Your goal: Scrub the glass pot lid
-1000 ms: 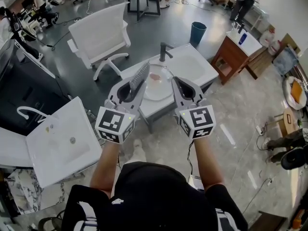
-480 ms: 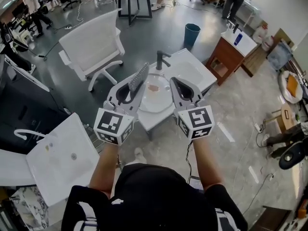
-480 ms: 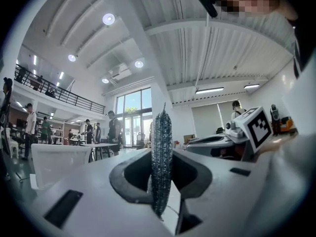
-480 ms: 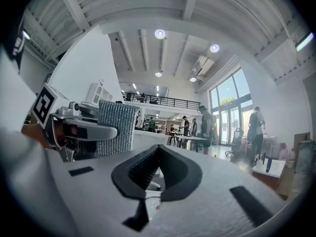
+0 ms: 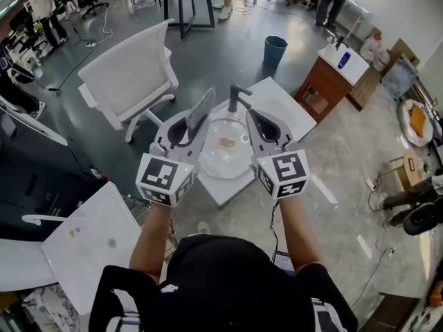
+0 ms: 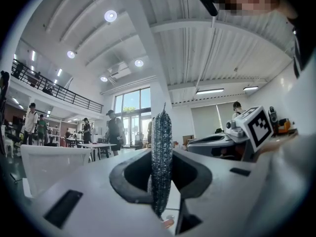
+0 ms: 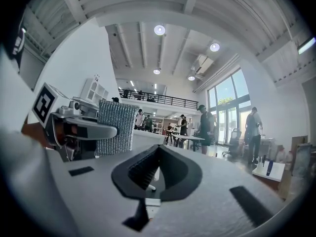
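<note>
In the head view my left gripper (image 5: 196,122) is shut on a grey scrub pad (image 5: 202,107) that stands on edge between its jaws. The pad (image 6: 161,154) fills the middle of the left gripper view. My right gripper (image 5: 258,122) is shut with nothing in it; its jaws (image 7: 157,169) meet in the right gripper view, where the pad (image 7: 116,127) shows at the left. Both are held level above a white sink unit (image 5: 280,102). In its round basin lies the glass pot lid (image 5: 223,152) with a pinkish spot at its middle. A dark tap (image 5: 235,95) stands behind the basin.
A white office chair (image 5: 128,75) stands to the left behind the sink. A teal bin (image 5: 275,49) and a wooden cabinet (image 5: 325,75) are at the right rear. Another white sink unit (image 5: 90,247) sits at the lower left. People stand at tables in the background.
Both grippers have moved forward together and now sit over the basin. The sink unit has come closer under them. The pad stays held in the left gripper.
</note>
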Motion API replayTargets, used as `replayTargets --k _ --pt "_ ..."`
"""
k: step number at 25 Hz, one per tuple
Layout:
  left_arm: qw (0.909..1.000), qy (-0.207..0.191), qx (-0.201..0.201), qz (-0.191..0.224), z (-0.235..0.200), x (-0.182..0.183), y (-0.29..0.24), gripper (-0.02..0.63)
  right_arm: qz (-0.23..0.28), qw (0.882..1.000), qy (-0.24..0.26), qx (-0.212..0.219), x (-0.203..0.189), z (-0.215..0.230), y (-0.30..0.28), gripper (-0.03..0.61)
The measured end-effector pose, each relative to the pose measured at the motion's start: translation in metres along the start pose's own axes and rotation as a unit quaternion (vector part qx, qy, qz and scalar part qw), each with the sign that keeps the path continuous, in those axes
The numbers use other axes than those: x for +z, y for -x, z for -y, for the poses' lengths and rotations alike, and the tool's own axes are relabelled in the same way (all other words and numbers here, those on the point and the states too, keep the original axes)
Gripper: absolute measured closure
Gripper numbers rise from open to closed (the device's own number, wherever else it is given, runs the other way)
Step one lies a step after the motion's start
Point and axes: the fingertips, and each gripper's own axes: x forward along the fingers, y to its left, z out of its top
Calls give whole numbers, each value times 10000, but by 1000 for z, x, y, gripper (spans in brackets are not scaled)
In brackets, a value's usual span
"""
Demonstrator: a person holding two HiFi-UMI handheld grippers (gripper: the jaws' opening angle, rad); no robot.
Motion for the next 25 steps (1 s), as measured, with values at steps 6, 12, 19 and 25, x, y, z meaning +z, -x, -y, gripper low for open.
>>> replayTargets --k 6,12,19,25 --pt "9999 47 -91 1 -39 -5 -9 546 -67 9999 46 -76 1 -7 -39 580" --pt "9998 132 -178 -2 -76 -16 -9 546 -213 9995 75 -235 -7 -14 -68 580" --pt "9991 274 -338 -17 -93 -32 -12 546 -400 9984 154 -374 -20 -21 -86 580" --pt "9984 321 -466 -74 -93 -39 -18 546 -495 9979 120 -398 -28 -21 -91 580"
